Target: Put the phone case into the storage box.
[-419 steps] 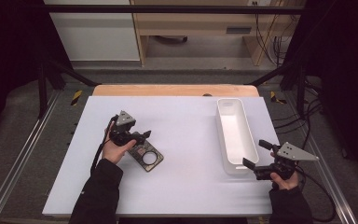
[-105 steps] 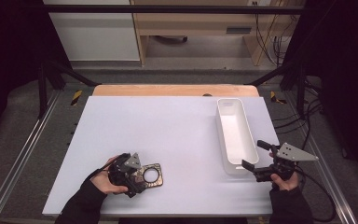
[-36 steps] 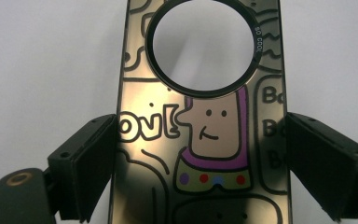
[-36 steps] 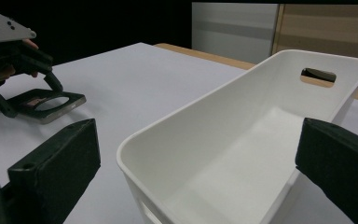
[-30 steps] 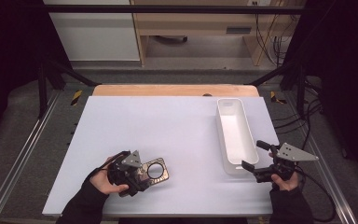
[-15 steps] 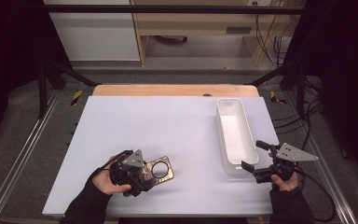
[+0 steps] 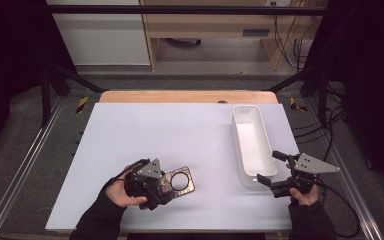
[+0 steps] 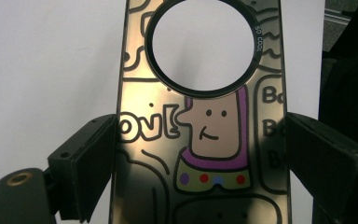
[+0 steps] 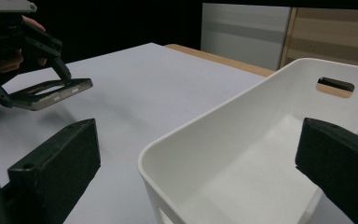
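The left gripper (image 7: 166,186) has its jaws clamped on the two long edges of a phone case (image 7: 179,183), a dark, glossy piece with a round camera hole and cartoon doodles. In the left gripper view the case (image 8: 200,140) runs straight up between the black pads, both edges touching them. Since a second ago the case has come off the table a little and drifted right: in the right gripper view it (image 9: 51,95) hangs just clear of the white tabletop (image 7: 170,135), with a shadow beneath it. Fourteen seconds back it lay flat farther up the left side, so I judge the pickup is done and the carry is under way, most likely toward the white bin (image 7: 252,142) on the right.

The right gripper (image 7: 275,172) sits at the near right, at the bin's near end, where it was in every earlier picture. Its jaws stand wide apart and hold nothing; in its own view the bin's near corner (image 9: 177,140) lies between them, untouched by the pads.

The sheet between case and bin is bare, so nothing blocks the path. The bin's wall will need a higher lift, and the idle right gripper crowds its near end. Beyond the table are a pale cabinet (image 7: 100,32) and wooden shelving (image 7: 215,30), well apart from the work.
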